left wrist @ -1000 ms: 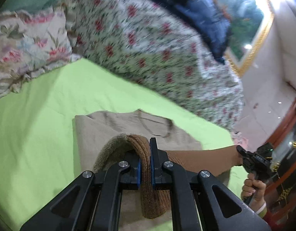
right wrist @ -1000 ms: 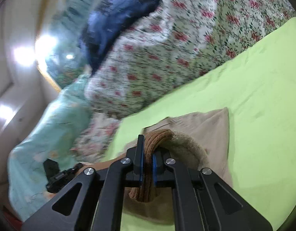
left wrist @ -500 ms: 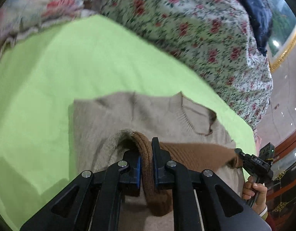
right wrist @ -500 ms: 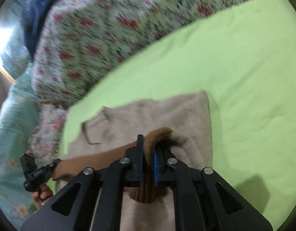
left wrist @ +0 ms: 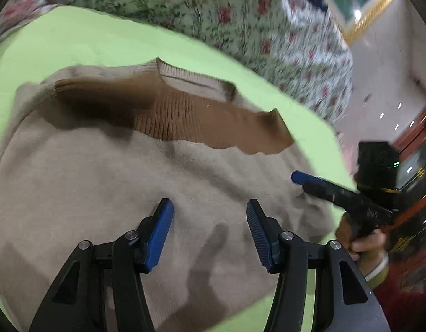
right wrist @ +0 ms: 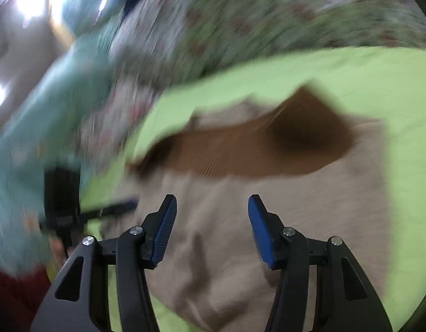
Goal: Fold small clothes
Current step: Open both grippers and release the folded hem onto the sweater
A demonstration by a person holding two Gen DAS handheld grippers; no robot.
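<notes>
Sweater (left wrist: pixel 135 193), beige knit, lies on the lime-green bed sheet (left wrist: pixel 82 38), near the sheet's edge on the person's side. Its brown ribbed hem (left wrist: pixel 185 119) is turned up over the body and lies as a band just below the neckline (left wrist: pixel 190 78); the band's right end reaches past the sweater's side onto the sheet.

Left gripper (left wrist: pixel 210 231): jaws have just been opening, now apart, nothing between the pads, beige knit only beneath them. Right gripper (right wrist: pixel 211 228): same, just been opening, released, empty. Right view is heavily blurred; fine detail not readable there.

Judgement: fold laid down, hem just let go.

Risks from here:
- Hem band sits skewed, not parallel to the neckline; the next fold would then come out crooked.
- Loose knit could catch on a ribbed pad as a gripper pulls away and drag the fold open.
- Wrinkles in the lower body near the right side may get pressed in.
- Floral quilt (left wrist: pixel 240 13) is heaped along the far edge of the sheet; little room to push the sweater that way.
</notes>
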